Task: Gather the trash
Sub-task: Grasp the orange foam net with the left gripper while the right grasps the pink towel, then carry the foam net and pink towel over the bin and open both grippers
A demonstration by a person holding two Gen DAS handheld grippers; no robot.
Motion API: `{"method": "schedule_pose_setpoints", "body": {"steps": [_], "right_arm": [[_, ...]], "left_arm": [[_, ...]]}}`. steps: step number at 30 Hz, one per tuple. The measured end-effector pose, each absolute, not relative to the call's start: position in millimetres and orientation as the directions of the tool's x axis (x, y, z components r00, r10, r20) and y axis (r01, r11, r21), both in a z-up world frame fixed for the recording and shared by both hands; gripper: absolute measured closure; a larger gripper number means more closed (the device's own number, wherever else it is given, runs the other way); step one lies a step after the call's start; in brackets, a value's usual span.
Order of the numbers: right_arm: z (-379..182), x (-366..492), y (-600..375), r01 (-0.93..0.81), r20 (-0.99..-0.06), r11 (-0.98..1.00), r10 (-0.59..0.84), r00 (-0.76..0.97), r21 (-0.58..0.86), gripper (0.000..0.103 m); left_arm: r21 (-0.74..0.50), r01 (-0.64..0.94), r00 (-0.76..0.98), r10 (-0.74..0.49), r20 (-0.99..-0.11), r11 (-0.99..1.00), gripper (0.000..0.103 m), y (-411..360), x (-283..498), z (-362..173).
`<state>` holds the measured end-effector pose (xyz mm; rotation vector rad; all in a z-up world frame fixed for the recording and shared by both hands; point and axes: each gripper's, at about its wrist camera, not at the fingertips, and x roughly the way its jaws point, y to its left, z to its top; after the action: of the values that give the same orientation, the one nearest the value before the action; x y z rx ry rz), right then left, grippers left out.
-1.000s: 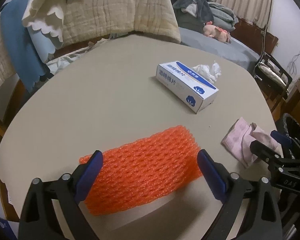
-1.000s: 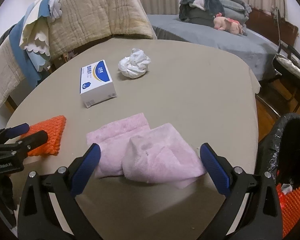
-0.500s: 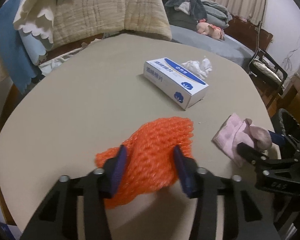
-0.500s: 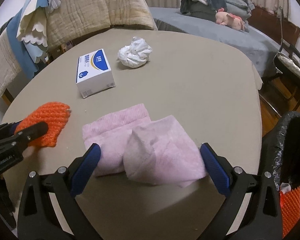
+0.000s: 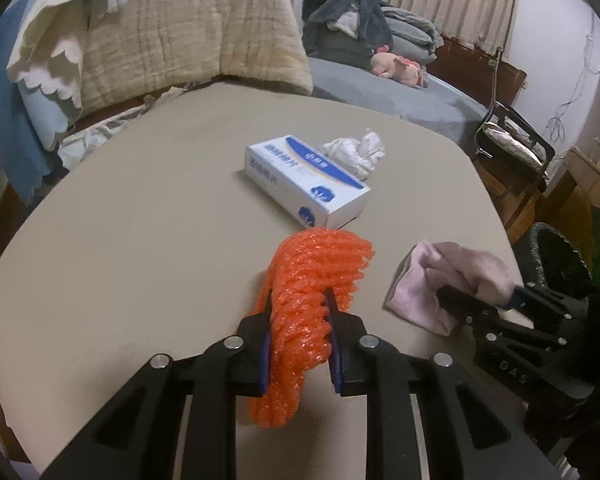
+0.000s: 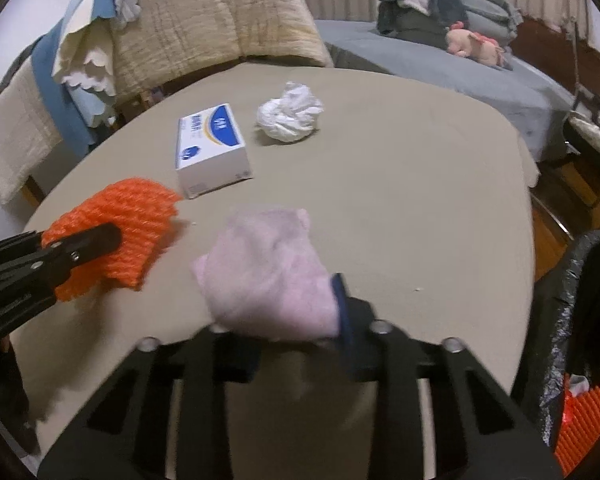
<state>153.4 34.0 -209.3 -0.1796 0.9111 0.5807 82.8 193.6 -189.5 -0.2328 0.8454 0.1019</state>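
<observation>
My left gripper point(image 5: 298, 312) is shut on an orange foam net point(image 5: 312, 280), squeezed between the blue pads, just above the beige table point(image 5: 140, 220). It also shows in the right wrist view point(image 6: 128, 216). My right gripper point(image 6: 296, 312) is shut on a pink cloth point(image 6: 268, 268), bunched between the fingers; the cloth also shows in the left wrist view point(image 5: 448, 276). A crumpled white tissue point(image 6: 290, 114) lies behind a white and blue tissue box point(image 6: 212, 148).
A bin with a black bag point(image 6: 580, 320) stands at the table's right edge, with orange foam point(image 6: 580, 416) inside. Chairs draped with blankets point(image 5: 160, 32) stand at the far left. A bed point(image 6: 460, 72) lies beyond the table.
My left gripper has closed fully on the orange net and lifted it. My right gripper has closed on the pink cloth, bunching it up.
</observation>
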Motion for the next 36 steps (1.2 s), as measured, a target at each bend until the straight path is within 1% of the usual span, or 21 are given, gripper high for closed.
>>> {"method": "schedule_pose_setpoints", "body": {"steps": [8,19,27,36], "right_arm": [[-187,149,25,-0.538,-0.757,0.833,0.435,0.488,0.132,0.082],[-135,150,-10,-0.500,-0.688,0.852,0.457,0.564,0.155,0.082],[-105,151,-50,-0.453,-0.639,0.877,0.442,0.630,0.160,0.082],[-83,146,-104,-0.376,-0.601,0.913,0.391,0.697,0.157,0.082]], "left_arm": [[-0.158,-0.167,0.687,-0.001,-0.727,0.973,0.081,185,84,-170],[-0.152,-0.113,0.742,-0.019,-0.671,0.982,0.081,157,90,-131],[-0.159,-0.056,0.774,-0.058,-0.630,0.986,0.081,128,98,-110],[-0.173,0.027,0.791,-0.127,-0.598,0.985,0.081,85,108,-92]]}}
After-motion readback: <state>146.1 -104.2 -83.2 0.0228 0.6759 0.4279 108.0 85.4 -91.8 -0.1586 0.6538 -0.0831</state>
